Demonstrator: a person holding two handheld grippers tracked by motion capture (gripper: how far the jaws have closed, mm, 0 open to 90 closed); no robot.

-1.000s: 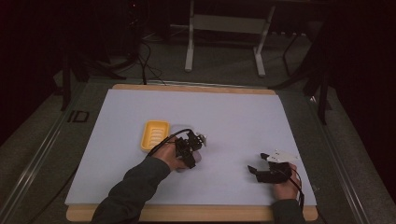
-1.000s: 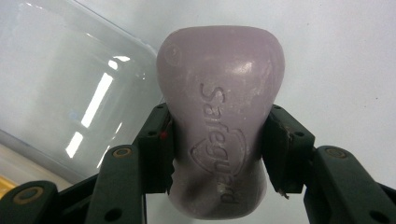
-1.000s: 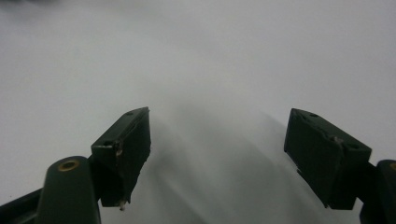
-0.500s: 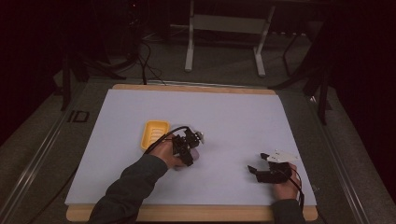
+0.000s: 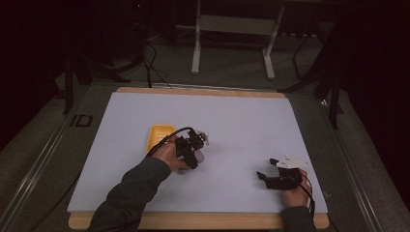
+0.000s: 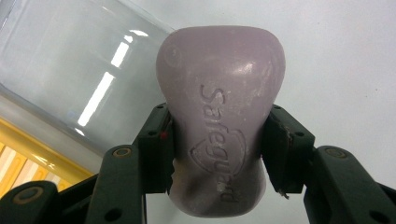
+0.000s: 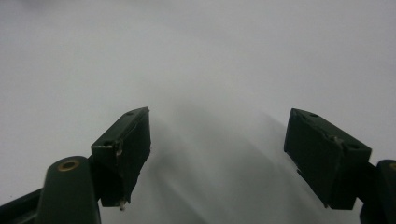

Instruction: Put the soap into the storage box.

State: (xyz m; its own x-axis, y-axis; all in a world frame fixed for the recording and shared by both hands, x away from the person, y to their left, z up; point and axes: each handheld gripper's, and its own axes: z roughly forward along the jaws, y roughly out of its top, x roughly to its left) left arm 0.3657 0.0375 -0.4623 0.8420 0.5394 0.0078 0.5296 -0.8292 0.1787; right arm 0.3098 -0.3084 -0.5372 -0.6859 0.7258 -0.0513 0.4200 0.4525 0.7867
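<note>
A pale purple soap bar [image 6: 219, 116] stamped "Safeguard" is clamped by its sides between the black jaws of my left gripper [image 6: 217, 156]. In the high view the left gripper [image 5: 194, 147] sits at the table's middle, just right of a yellow dish [image 5: 158, 135]. A clear plastic piece [image 6: 70, 79] lies behind the soap, with the yellow dish [image 6: 28, 161] past it. My right gripper [image 5: 267, 170] rests low near the front right of the white mat. In its own view the right gripper [image 7: 217, 158] has its jaws wide apart with nothing between them.
The white mat [image 5: 241, 121] covers a wooden board [image 5: 193, 91] whose edge shows at the back and front. A metal stand [image 5: 232, 29] and cables lie on the dark floor beyond the table.
</note>
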